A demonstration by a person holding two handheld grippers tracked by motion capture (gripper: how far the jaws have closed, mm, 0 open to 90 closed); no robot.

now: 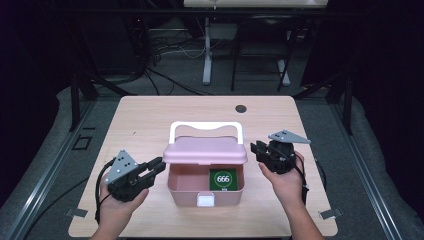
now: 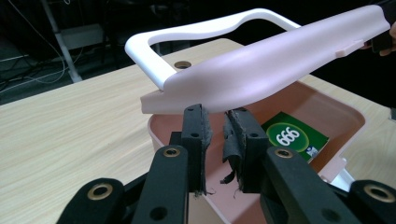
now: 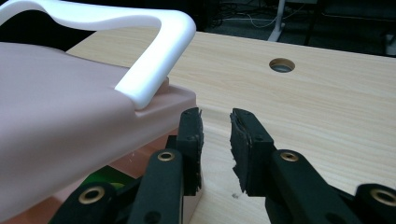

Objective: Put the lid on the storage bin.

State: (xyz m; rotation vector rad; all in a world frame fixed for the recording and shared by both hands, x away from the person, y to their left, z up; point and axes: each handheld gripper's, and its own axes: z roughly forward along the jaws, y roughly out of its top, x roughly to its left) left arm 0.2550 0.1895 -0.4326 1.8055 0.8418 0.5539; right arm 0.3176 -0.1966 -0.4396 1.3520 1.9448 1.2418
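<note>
Pale wooden tabletop [image 1: 150,115] carries my pink box [image 1: 185,192] at its middle, lid [image 1: 205,150] half raised, white handle [image 1: 206,127] up, a green "666" card [image 1: 223,179] inside. My left tool [image 1: 156,167], nearly closed and empty, sits under the lid's edge; my right tool [image 1: 256,148] gapes partly open, empty, beside the lid.

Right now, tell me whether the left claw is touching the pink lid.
Cannot tell. In the left gripper view the left claw tips reach the pink lid at its lower edge; neither a gap nor firm contact shows plainly.
</note>
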